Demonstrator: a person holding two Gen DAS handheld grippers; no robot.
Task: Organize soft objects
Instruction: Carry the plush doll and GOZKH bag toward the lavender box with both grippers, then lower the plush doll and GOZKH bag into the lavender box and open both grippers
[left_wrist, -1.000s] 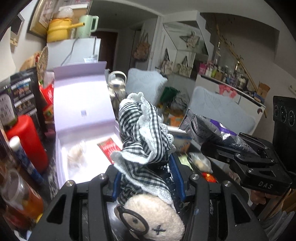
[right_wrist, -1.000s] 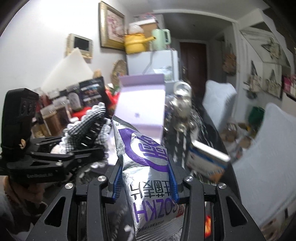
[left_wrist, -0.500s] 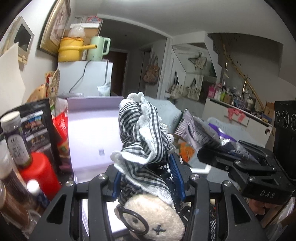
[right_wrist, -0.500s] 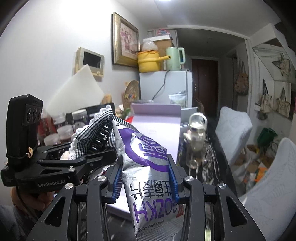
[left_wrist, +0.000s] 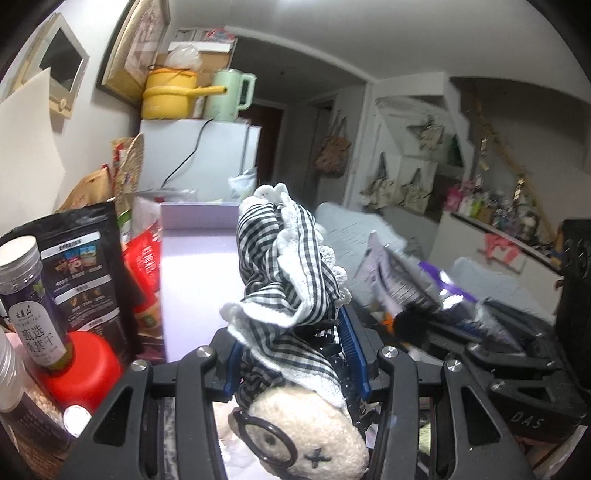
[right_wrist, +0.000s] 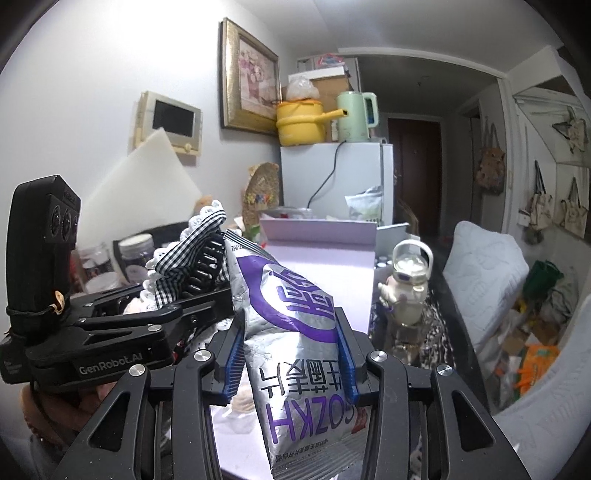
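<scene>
My left gripper is shut on a plush doll with a cream head, round glasses and a black-and-white checked dress, held up in the air. My right gripper is shut on a silver and purple snack bag. The two grippers are side by side; the bag also shows at the right of the left wrist view, and the doll's dress at the left of the right wrist view. An open lilac box lies below and ahead of both.
A red-lidded jar, a labelled can and a black pouch crowd the left. A white fridge carries a yellow pot and a green kettle. A clear bottle stands right of the box.
Both grippers have lifted and tilted upward with their loads; the lilac box and the table things have dropped lower in both views. Both grips are unchanged.
</scene>
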